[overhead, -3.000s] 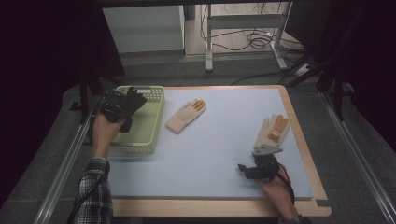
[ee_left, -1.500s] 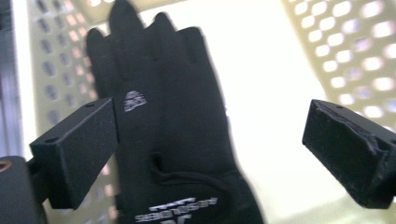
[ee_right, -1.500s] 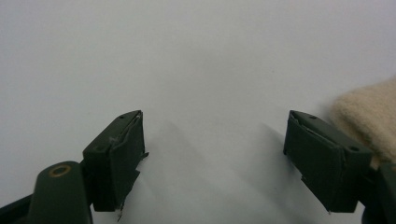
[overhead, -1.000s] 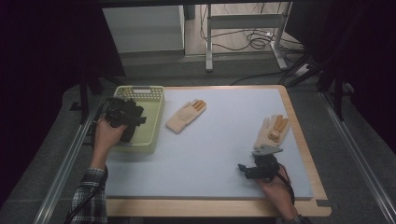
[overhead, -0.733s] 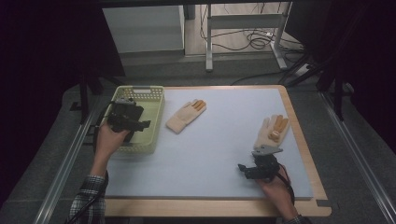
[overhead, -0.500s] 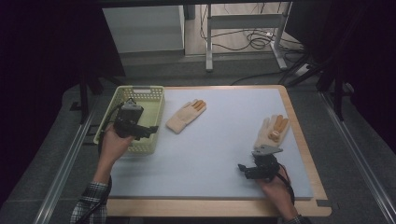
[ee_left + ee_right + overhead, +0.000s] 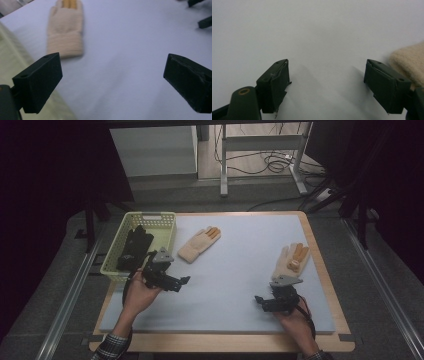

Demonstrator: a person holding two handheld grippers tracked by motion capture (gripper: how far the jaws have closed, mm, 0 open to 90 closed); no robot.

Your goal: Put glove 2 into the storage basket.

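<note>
Left claw (image 7: 112, 82) (jaws apart) faces cream glove (image 7: 65, 30).

Two cream gloves (image 7: 199, 244) (image 7: 291, 260) are seen as knitted cloth with ribbed cuffs, fuzzy and matt. The basket (image 7: 161, 217) is moulded pale-green plastic lattice. Dark matt cloth (image 7: 134, 249) is noted inside it. The table mat (image 7: 235, 270) is smooth and matt, edged in wood. Gripper pads (image 7: 41, 79) are matt black.

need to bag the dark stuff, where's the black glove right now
In the high view the black glove lies inside the pale green plastic basket at the table's left edge, just beyond the left gripper.
</note>
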